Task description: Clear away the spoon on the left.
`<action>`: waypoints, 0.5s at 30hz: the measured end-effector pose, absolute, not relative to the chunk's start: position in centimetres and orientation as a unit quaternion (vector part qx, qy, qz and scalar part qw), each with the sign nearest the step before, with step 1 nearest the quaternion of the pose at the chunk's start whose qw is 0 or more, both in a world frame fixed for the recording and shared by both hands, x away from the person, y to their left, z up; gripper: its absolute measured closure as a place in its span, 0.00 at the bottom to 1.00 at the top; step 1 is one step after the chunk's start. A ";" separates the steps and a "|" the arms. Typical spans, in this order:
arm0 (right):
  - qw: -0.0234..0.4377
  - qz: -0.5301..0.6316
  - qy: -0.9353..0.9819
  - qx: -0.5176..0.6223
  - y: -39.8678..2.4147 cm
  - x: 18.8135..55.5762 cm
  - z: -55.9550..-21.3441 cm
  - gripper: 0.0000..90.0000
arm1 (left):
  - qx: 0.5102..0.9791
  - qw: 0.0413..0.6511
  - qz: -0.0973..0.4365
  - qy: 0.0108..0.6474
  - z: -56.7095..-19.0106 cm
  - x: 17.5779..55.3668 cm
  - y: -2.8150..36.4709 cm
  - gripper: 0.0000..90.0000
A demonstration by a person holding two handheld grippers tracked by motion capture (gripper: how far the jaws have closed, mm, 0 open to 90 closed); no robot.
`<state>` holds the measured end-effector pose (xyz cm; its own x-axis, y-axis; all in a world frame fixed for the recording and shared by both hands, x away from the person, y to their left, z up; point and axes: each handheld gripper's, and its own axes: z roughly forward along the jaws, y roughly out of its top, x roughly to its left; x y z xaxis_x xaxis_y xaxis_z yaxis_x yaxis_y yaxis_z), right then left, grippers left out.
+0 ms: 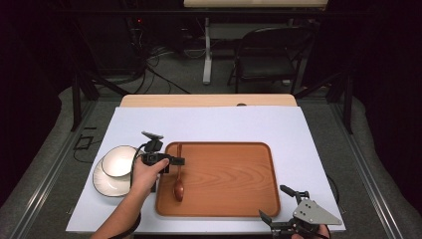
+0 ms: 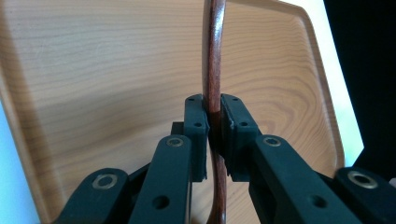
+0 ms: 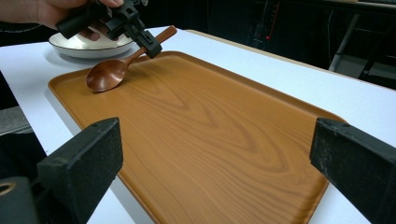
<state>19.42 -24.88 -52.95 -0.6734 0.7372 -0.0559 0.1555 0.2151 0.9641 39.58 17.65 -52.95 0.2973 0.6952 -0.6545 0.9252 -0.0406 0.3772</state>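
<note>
Gripping wooden spoon (image 2: 214,70), left tool (image 2: 213,122)

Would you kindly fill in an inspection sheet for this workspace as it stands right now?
Surface: white mat over a wooden table.
Job's things: wooden spoon lying at the left end of the wooden tray, bowl end on the tray floor, handle slanting up over the rim.
Clutter: white bowl on a plate left of the tray.
Grippers: left gripper has its pads against the spoon handle; right gripper open, at the tray's near right corner, holding nothing.
Cables: a black cable trails from the left gripper; more lie on the floor behind.
Surroundings: dark room, black chair, white table leg.
</note>
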 end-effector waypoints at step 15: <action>0.264 0.549 0.733 0.303 -24.9 19.5 -52.9 0.03 | 0.698 0.380 -0.140 0.591 -53.5 39.6 17.8 0.88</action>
<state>19.47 -24.89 -52.93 -0.6774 0.7335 -0.0555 0.1539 0.2150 0.9644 39.63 17.78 -53.53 0.2623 0.7181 -0.6447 0.9313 -0.0135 0.3640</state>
